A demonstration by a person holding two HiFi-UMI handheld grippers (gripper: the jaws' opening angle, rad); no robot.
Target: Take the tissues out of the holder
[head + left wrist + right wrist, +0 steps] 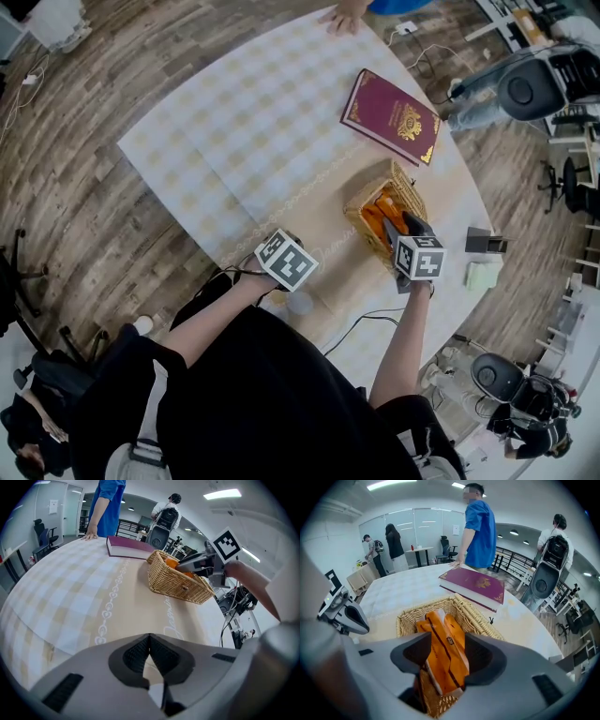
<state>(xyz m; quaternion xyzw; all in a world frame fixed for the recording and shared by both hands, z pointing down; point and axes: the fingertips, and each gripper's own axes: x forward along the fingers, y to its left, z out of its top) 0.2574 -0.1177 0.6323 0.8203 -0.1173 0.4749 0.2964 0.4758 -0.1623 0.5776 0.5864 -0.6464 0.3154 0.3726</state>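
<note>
Tissue packs (378, 217) in orange wrappers fill a wicker basket (405, 178) toward the right side of the table. The right gripper (446, 645) reaches over it, jaws clamped on one upright tissue pack (440, 630) whose lower end sits inside the basket. The left gripper (149, 641) hangs over the near side of the checked tablecloth (253, 122), jaws pressed together on nothing. Cursive print on the cloth appears to read "Jasmine"; the wrapper's print is too small to read. A burgundy book (392, 117) with a gold emblem lies just beyond the basket. A person in blue (480, 527) stands at the far edge.
</note>
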